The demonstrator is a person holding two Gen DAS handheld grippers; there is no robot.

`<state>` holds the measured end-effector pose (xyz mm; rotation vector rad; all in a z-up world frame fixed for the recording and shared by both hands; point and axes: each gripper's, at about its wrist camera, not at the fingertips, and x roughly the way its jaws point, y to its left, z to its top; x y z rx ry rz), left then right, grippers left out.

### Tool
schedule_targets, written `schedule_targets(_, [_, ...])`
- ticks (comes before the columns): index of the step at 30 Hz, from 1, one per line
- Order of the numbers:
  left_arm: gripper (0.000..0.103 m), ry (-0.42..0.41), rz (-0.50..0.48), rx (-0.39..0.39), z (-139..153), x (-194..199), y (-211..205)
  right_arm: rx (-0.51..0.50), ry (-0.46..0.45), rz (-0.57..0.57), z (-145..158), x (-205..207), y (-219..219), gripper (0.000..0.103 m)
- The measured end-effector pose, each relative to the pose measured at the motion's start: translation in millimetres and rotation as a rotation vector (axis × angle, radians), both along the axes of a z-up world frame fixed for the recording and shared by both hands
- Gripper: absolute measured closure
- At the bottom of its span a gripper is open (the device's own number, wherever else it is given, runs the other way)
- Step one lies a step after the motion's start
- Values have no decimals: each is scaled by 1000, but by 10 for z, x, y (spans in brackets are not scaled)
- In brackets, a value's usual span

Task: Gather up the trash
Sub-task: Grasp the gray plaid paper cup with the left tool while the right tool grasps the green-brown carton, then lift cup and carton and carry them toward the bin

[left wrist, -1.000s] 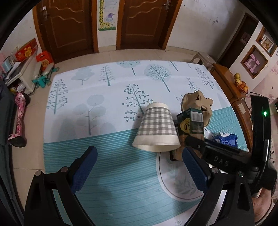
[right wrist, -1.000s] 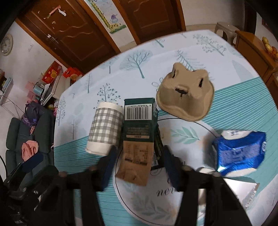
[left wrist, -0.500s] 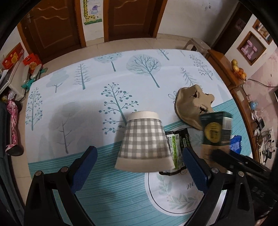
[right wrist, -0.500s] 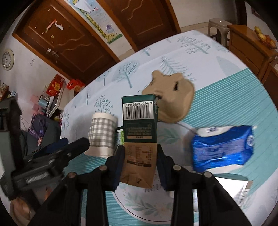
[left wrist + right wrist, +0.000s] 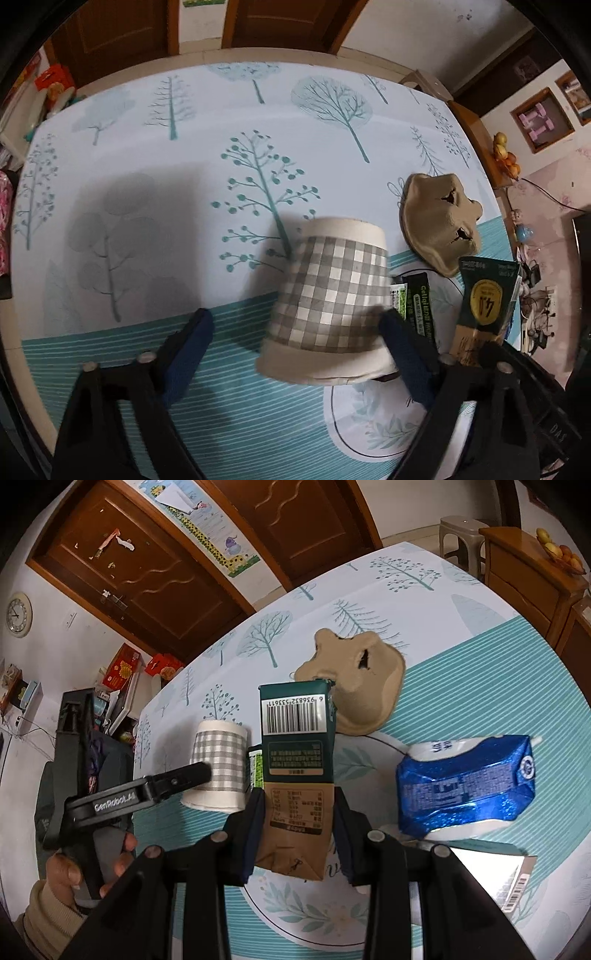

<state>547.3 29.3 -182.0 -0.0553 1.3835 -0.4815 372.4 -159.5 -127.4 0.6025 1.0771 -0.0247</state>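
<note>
A grey-checked paper cup (image 5: pixel 332 306) lies on its side on the tablecloth, also in the right wrist view (image 5: pixel 218 768). My left gripper (image 5: pixel 295 339) is open, with the cup against its right finger. My right gripper (image 5: pixel 297 823) is shut on a green and brown carton (image 5: pixel 295 760) and holds it above the table; it shows at the right of the left wrist view (image 5: pixel 484 310). A brown pulp egg tray piece (image 5: pixel 354 679) and a crushed blue carton (image 5: pixel 465 786) lie on the table. A green wrapper (image 5: pixel 417 302) lies beside the cup.
A round white placemat (image 5: pixel 369 424) with leaf print lies under the trash. A silver packet (image 5: pixel 498 878) lies at the front right. A wooden cabinet with fruit (image 5: pixel 535 565) and a stool (image 5: pixel 458 531) stand beyond the table's right side.
My right gripper closed on the carton and lifted it off the table. My left gripper moved forward and right until the cup sits between its fingers.
</note>
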Motion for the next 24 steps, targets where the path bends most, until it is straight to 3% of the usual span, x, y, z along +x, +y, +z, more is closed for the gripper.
schedule_targets(3, [32,26,-20,-31,-38,-14,-79,5,1,7,-20,-41,54,68])
schedule_targets(6, [56,34,-30,-76,-14,-45,-137,15,1,11,-31,-82,84,68])
schedule_targets(10, [76,-23,-22,-59,108,-111,-162,22,1,13,-33,-165,114,68])
schedule_targets(17, [82,-84,8,-42,380,-448,-23,30,-32,13,99,-466,160,68])
schedule_targets(24, [83,-138,8,-34,747,-1127,49,65,-73,13,236,-1009,95,68])
